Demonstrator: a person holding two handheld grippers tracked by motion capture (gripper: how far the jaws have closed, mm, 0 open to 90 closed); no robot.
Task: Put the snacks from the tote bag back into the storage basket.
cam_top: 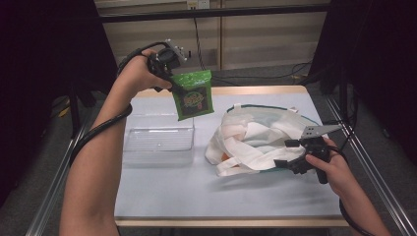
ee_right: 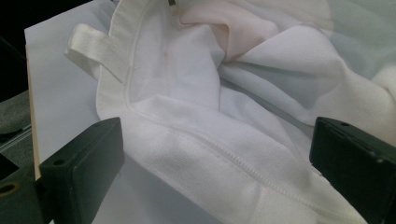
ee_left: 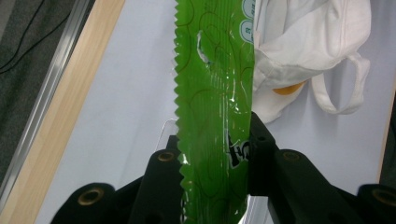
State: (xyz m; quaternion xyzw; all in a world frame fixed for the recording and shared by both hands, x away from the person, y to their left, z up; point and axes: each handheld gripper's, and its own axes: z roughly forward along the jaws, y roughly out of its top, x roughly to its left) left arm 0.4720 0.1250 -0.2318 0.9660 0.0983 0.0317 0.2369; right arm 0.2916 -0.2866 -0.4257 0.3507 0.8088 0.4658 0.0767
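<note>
A green snack packet (cam_top: pixel 194 96) hangs in the air above the far left of the table, held at its top corner with my left gripper (cam_top: pixel 178 83) shut on it. In the left gripper view the packet (ee_left: pixel 215 93) runs edge-on between the two black jaws of that gripper (ee_left: pixel 212 144). A white cloth tote bag (cam_top: pixel 255 132) lies crumpled at the right of the table, its mouth toward the front. My right gripper (cam_top: pixel 290 155) sits at the bag's near rim. Its jaws stand wide apart at my right gripper (ee_right: pixel 215 158), with the bag's hem (ee_right: pixel 210 140) lying between them.
A clear plastic tray (cam_top: pixel 130 147) stands on the pale table (cam_top: pixel 196 191) below the packet, left of the bag. Something orange (ee_left: pixel 289 88) peeks from the bag's folds. The bag's strap loops (ee_left: pixel 343 88) trail on the table. Metal rails run along both table sides.
</note>
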